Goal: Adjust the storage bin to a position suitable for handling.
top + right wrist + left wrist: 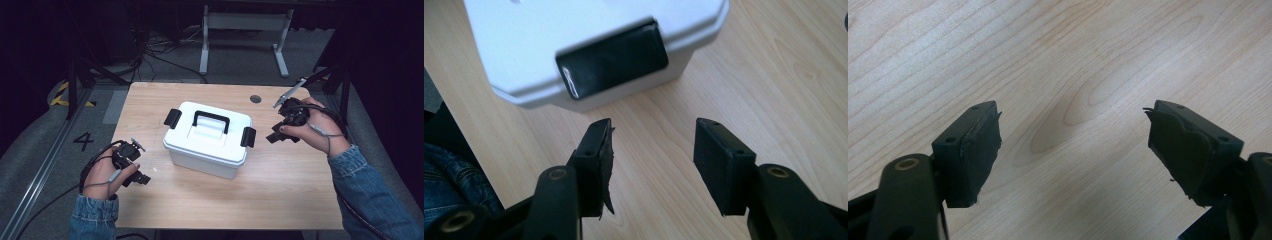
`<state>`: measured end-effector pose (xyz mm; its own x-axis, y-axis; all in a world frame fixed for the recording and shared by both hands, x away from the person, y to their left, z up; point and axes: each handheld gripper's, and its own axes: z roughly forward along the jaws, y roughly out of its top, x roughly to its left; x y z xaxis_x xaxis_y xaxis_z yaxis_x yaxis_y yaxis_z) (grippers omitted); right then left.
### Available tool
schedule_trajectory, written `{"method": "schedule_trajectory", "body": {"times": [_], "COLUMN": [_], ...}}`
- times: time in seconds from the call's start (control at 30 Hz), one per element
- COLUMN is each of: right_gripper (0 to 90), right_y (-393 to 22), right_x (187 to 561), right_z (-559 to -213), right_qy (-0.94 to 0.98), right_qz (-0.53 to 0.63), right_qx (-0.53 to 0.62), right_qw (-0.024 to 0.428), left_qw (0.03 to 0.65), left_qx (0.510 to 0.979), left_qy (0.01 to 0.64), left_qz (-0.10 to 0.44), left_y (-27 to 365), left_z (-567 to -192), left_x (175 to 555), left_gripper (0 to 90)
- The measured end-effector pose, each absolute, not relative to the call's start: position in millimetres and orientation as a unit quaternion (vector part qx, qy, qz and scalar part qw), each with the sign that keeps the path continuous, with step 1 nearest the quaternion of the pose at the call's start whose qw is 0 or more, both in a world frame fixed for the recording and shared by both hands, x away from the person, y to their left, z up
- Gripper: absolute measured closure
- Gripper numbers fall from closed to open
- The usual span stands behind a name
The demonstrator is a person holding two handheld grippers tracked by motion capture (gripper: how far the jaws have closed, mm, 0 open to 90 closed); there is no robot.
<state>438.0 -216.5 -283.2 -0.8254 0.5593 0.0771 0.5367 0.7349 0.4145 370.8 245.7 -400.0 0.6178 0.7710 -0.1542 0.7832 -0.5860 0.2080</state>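
High view: a white box (209,140) with a lid stands near the middle of the wooden surface (280,190), a little turned, so that its corners point toward the edges. The lid carries a black handle (211,120) on top, and a black latch sits at each short end: the left latch (172,118) toward the far left corner of the surface, the right latch (248,137) toward the right edge. The left claw (142,178) lies low near the front left corner of the surface, held by the left hand (107,175), well apart from the box. The right claw (276,137) is held by the right hand (312,129) near the right edge, just beside the right latch but not touching it.

In the left gripper view, the left claw (1073,145) stands wide, with only bare wood between its pads (980,150).

In the right gripper view, the right claw (654,150) is also wide and holds nothing; bare wood shows between its pads (714,160). The right latch (611,57) lies closed against the side of the box (574,30), a little beyond the tips. A denim sleeve (449,175) shows at the lower left.

A small dark round hole (255,99) is in the surface near its far edge.
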Motion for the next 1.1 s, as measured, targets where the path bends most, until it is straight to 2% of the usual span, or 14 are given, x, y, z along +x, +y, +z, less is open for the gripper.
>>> {"method": "schedule_trajectory", "body": {"times": [0.4,0.77,1.1], "right_gripper": [50.7,51.7,55.7], "right_y": [-162.5,-118.6,-82.3], "right_x": [454.4,473.3,494.0], "right_z": [-266.8,-267.8,-277.6], "right_qy": [0.937,0.942,0.947], "right_qz": [0.226,0.243,0.242], "right_qx": [0.265,0.232,0.214], "right_qw": [0.018,0.012,0.005], "left_qw": [0.123,0.123,0.102], "left_qx": [0.895,0.896,0.905], "left_qy": [0.427,0.426,0.413], "left_qz": [-0.024,-0.021,0.008], "left_y": [244.9,245.2,242.1], "left_z": [-401.3,-401.7,-402.6], "left_x": [370.6,372.1,373.1], "left_gripper": [21.8,21.2,20.6]}}
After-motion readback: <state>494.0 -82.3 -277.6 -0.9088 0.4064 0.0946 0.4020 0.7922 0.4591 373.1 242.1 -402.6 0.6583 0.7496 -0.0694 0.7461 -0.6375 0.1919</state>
